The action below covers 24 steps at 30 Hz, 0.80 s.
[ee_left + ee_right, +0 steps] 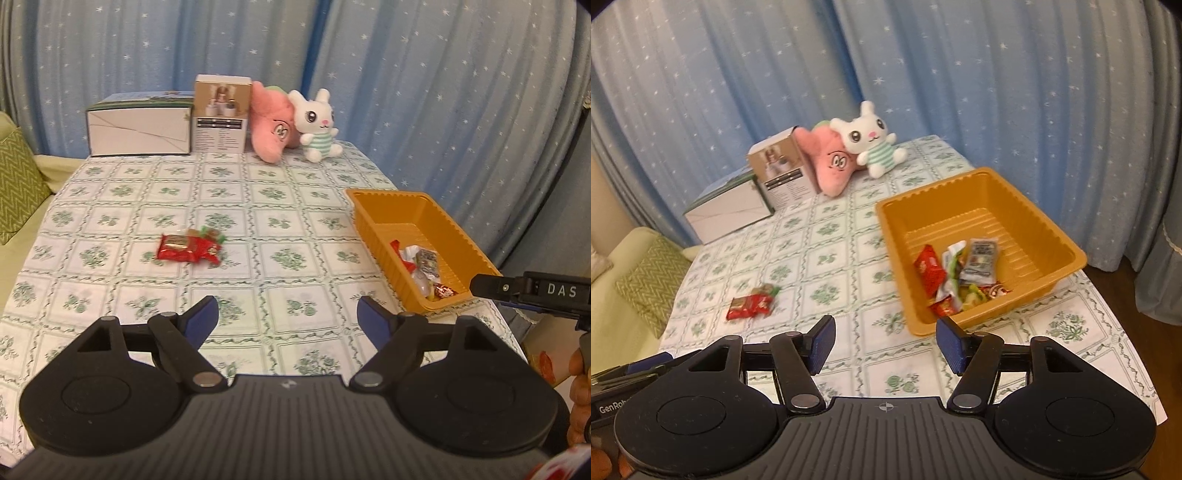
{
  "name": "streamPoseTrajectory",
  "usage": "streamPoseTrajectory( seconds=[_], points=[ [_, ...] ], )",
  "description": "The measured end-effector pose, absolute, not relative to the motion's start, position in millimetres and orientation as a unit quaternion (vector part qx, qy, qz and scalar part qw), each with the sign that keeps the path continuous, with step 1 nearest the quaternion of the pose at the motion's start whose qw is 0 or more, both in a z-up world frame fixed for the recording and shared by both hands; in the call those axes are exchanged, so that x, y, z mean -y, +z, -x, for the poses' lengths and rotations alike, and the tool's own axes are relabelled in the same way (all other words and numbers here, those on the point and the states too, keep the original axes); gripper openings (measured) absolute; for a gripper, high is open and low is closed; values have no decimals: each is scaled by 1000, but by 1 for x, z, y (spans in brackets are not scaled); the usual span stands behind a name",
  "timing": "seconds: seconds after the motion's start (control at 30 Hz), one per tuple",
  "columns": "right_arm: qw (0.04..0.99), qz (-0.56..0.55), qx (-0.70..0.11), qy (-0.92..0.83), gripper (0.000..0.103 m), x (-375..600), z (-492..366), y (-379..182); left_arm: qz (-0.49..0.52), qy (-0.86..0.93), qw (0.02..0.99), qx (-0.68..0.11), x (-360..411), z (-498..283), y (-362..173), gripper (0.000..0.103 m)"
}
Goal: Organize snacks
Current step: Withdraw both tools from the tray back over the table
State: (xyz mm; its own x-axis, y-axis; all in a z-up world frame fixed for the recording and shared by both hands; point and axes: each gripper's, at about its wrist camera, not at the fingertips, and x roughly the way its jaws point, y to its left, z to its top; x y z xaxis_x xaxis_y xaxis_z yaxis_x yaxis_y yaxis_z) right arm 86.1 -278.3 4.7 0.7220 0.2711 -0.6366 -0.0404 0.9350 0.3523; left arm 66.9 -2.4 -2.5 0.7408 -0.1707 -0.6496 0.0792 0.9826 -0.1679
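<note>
left wrist view first: the left gripper (286,314) fills the bottom of the frame, spread wide, with nothing between its blue pads (201,319), hanging over the tablecloth (258,206). a red snack pack (186,248) lies left of centre on the cloth, and another small green and brown wrapper sits touching its top edge. the orange tray (388,206) is at the right, with a pile of wrappers (424,267) in its near corner. the tip of the right gripper (487,284) pokes in from the right edge, just beside the tray's near rim; can't tell its opening from here. along the top of the cloth, left to right: a white box (138,129), a brown box (221,114), a pink plush (273,125) and a bunny plush (317,125), with a starry blue curtain (406,74) behind.

right wrist view: the right gripper (884,345) is at the bottom centre, spread wide too and holding nothing. the tray (1015,192) is right of centre, just past the right pad, with its wrappers (956,273) bunched toward the near side. the red pack (750,304) lies at lower left on the cloth (831,236), well apart from the tray. the boxes and plushes sit at upper centre, and a green cushion (652,280) is at the left edge.
</note>
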Motion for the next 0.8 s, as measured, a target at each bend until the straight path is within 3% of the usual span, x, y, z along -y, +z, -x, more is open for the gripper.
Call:
streamPoseTrajectory(
  seconds=[0.8],
  points=[
    [911,-129,-373,118,61,232,-99,1,90,-29,931,-354,-44,-70,-11,87]
  ],
)
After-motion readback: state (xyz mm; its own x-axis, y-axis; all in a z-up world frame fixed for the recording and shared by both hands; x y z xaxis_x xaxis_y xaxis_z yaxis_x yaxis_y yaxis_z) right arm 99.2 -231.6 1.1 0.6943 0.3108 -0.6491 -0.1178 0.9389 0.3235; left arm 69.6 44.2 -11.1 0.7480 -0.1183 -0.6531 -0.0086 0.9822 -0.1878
